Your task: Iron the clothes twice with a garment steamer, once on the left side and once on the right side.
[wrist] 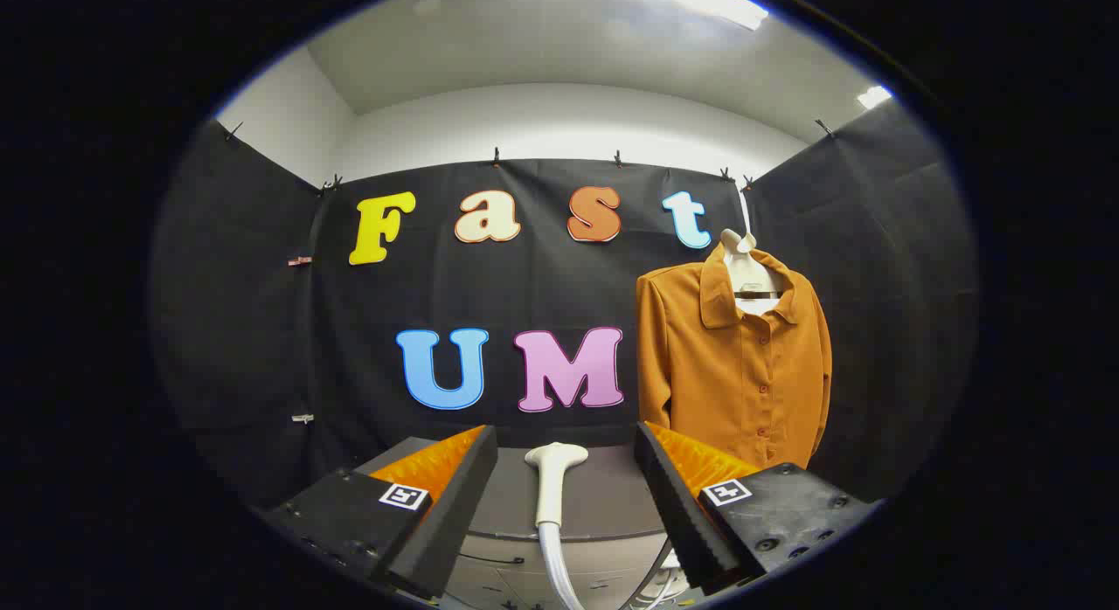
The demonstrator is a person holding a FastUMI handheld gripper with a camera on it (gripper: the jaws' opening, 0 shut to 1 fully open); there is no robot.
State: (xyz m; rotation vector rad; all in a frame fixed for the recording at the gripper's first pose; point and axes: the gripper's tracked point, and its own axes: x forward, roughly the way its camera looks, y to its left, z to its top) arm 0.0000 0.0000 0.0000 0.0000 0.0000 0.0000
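Observation:
An orange button-up shirt (739, 365) hangs on a pale hanger (747, 265) against the booth's back wall, beyond my right finger. A white garment steamer head (553, 483) lies on a grey table (603, 505), its hose (555, 566) trailing down toward me. The steamer lies in the gap between my fingers, a little ahead of them. My gripper (564, 444) is open wide and neither finger touches the steamer.
The grey table's front edge runs just below the steamer's handle. White cables (660, 588) hang below the table near my right finger. Black cloth walls close the booth at the back and on both sides.

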